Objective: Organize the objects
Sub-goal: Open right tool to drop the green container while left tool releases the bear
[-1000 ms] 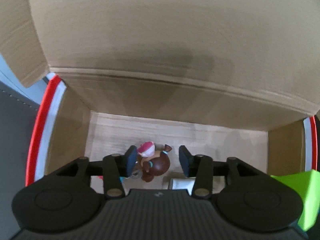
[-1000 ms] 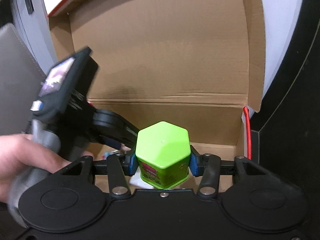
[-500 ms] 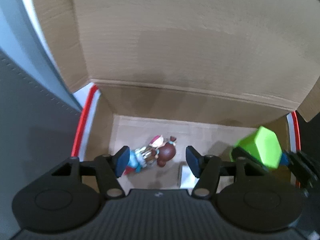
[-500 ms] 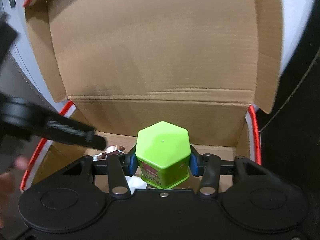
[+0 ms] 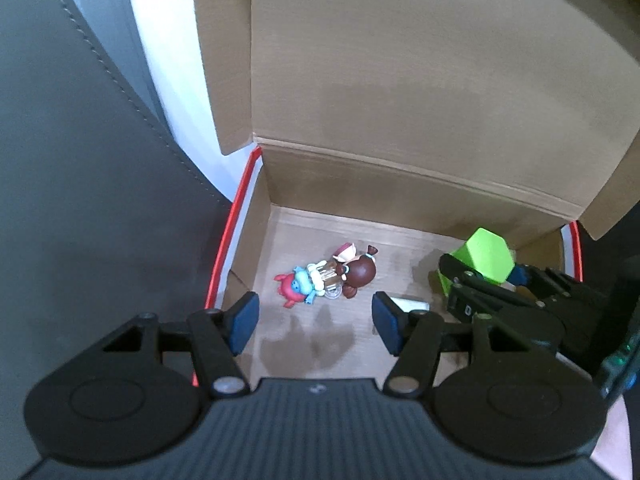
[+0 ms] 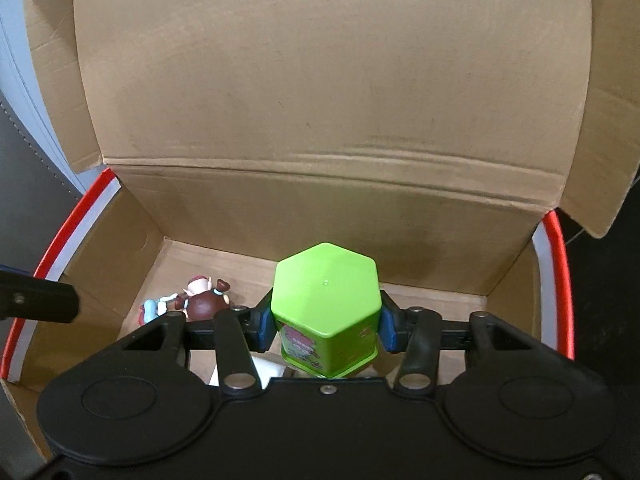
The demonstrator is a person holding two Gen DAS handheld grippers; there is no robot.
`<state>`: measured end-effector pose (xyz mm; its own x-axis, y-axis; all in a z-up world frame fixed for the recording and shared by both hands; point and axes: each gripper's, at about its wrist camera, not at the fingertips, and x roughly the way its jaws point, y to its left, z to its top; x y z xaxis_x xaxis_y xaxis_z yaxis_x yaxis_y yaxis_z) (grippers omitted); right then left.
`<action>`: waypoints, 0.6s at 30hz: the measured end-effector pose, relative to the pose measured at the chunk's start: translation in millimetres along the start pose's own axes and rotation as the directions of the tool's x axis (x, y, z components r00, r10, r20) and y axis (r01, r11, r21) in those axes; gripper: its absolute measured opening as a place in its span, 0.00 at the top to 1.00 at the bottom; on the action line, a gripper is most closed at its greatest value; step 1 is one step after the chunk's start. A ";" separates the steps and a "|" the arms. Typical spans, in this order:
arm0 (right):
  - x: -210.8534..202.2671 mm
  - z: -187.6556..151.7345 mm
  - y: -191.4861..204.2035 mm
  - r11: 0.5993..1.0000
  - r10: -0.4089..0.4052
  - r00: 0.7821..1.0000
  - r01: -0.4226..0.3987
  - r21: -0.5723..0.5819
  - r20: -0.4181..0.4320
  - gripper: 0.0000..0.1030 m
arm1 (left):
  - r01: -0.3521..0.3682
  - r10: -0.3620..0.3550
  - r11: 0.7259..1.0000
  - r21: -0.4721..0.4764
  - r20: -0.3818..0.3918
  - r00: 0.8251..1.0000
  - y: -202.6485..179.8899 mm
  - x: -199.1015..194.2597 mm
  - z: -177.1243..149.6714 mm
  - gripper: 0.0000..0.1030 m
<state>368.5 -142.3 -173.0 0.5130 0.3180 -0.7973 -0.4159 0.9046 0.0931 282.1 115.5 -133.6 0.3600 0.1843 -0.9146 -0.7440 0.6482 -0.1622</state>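
Note:
An open cardboard box [image 5: 400, 184] [image 6: 320, 216] with red-and-white edges has its lid flap raised behind. A small toy figure [image 5: 332, 276] [image 6: 196, 300] with a brown head lies on the box floor. My left gripper [image 5: 315, 322] is open and empty, held above the box floor, back from the figure. My right gripper [image 6: 325, 326] is shut on a green hexagonal container [image 6: 326, 304] [image 5: 480, 264] inside the box, toward its right side. A white flat item [image 5: 408, 303] [image 6: 260, 368] lies under it, mostly hidden.
A dark grey upholstered surface [image 5: 80, 200] rises to the left of the box, with a white wall strip [image 5: 160, 60] behind it. The raised lid flap [image 6: 320, 72] stands tall at the back. Dark ground [image 6: 600, 320] lies right of the box.
My left gripper pulled back and up, away from the toy figure, which stays on the box floor. My right gripper carried the green container forward and down into the box.

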 end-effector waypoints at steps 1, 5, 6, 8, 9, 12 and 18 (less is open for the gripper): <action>-2.2 -0.2 -0.8 1.000 0.002 1.000 -0.002 0.010 0.003 0.45 | 0.001 -0.001 1.000 0.000 0.002 1.000 -0.2 -0.8 -1.1 0.41; -16.9 0.3 0.5 0.999 0.025 0.999 -0.026 0.024 0.033 0.31 | -0.010 0.011 1.000 -0.014 0.033 0.999 0.1 -12.2 -2.9 0.41; -22.1 0.3 0.2 0.999 0.034 0.999 -0.035 0.027 0.038 0.31 | -0.007 0.007 1.000 -0.019 0.036 0.999 0.9 -14.2 -3.3 0.41; -33.6 0.1 -0.9 0.998 0.052 0.997 -0.054 0.041 0.051 0.31 | 0.002 -0.001 1.000 -0.030 0.044 0.999 3.6 -20.3 -5.9 0.41; -40.6 -0.5 -1.2 0.997 0.057 0.997 -0.060 0.044 0.059 0.31 | 0.006 -0.005 0.999 -0.034 0.049 0.999 4.1 -23.7 -7.2 0.40; -63.9 -1.2 -3.2 0.994 0.088 0.993 -0.093 0.062 0.078 0.24 | -0.015 0.017 0.999 -0.039 0.070 0.997 6.2 -36.0 -12.0 0.32; -114.5 2.0 -10.2 0.991 0.100 0.986 -0.110 0.071 0.130 0.04 | -0.035 0.038 0.999 -0.023 0.112 0.993 6.5 -65.7 -23.8 0.16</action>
<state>315.6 -187.3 -81.4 0.5624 0.4411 -0.6994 -0.4152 0.8821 0.2224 240.3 90.1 -83.3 0.3925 0.2899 -0.8728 -0.7688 0.6244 -0.1383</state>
